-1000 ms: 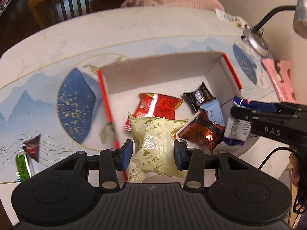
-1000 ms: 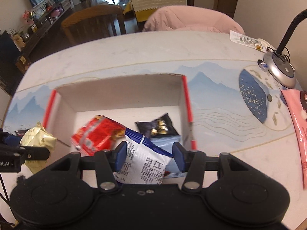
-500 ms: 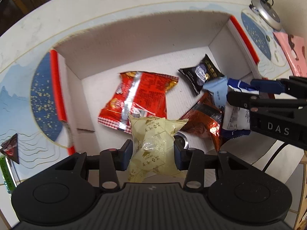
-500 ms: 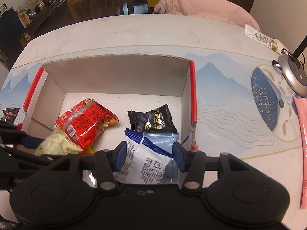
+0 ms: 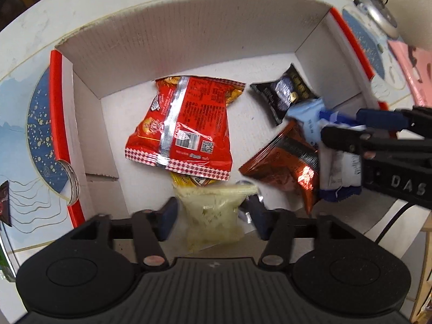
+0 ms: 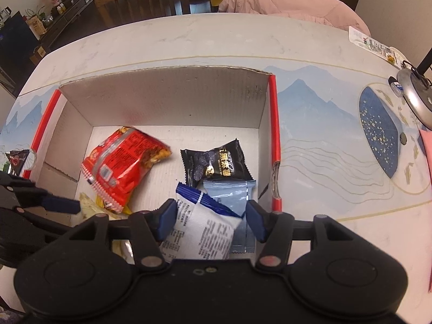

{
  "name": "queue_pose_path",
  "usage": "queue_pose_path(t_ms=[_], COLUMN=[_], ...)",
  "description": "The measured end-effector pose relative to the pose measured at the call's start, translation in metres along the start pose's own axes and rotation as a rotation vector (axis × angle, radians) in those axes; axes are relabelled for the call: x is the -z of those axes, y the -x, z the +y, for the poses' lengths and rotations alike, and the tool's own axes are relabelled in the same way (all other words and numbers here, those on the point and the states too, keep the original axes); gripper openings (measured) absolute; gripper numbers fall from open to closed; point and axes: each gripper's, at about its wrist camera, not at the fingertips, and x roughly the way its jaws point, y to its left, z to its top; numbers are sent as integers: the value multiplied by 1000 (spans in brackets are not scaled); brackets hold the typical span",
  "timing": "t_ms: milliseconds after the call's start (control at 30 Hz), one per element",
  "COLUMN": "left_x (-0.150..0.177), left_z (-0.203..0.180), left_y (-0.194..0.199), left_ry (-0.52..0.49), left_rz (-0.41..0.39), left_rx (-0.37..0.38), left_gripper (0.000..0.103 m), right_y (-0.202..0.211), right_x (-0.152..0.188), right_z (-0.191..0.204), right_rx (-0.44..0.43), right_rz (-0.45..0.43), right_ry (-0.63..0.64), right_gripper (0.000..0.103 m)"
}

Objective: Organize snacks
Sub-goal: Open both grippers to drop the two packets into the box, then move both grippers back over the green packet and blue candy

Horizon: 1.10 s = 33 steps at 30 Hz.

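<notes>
In the left wrist view, the left gripper (image 5: 212, 212) is above the near part of the cardboard box (image 5: 189, 35). Its fingers stand apart, and the pale yellow packet (image 5: 213, 216) is between them, blurred; it seems free of both pads, but I cannot tell this for sure. In the box lie the red bag (image 5: 186, 124), the black packet (image 5: 286, 94) and a dark red foil packet (image 5: 286, 164). The right gripper (image 5: 343, 132) comes in from the right side with the blue-white packet (image 5: 337, 167).

In the right wrist view, the right gripper (image 6: 212, 220) has its fingers spread. The blue-white packet (image 6: 199, 232) touches the left pad, with a gap at the right pad, so the grip looks loose. A light blue packet (image 6: 232, 194) lies under it.

I judge the task mostly done. At the left edge, a small dark packet (image 6: 16, 159) lies outside the box on the table (image 6: 324, 140).
</notes>
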Motion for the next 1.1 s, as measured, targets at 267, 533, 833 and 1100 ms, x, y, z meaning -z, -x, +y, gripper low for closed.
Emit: queue_pose_path(t_ms=[267,533,833,1100], left_x=[6,17,40,73], left_z=[0,7,37,84], left_y=[25,59,91,118], left_ry=[2,18,69,119], left_rz=[-82,-175,-247,-299], left_rx=[44,79,132,142], left_gripper=[77,79,84,87], right_y=[21,53,86,99], right_x=[3,9,23,34], right_z=[2,3,29,80], right_rx=[3,-15,-63,-120], right_rz=[-56,-117,-169,-183], right_ry=[-19,-53,-59,-25], right_gripper=[80,86,88,96])
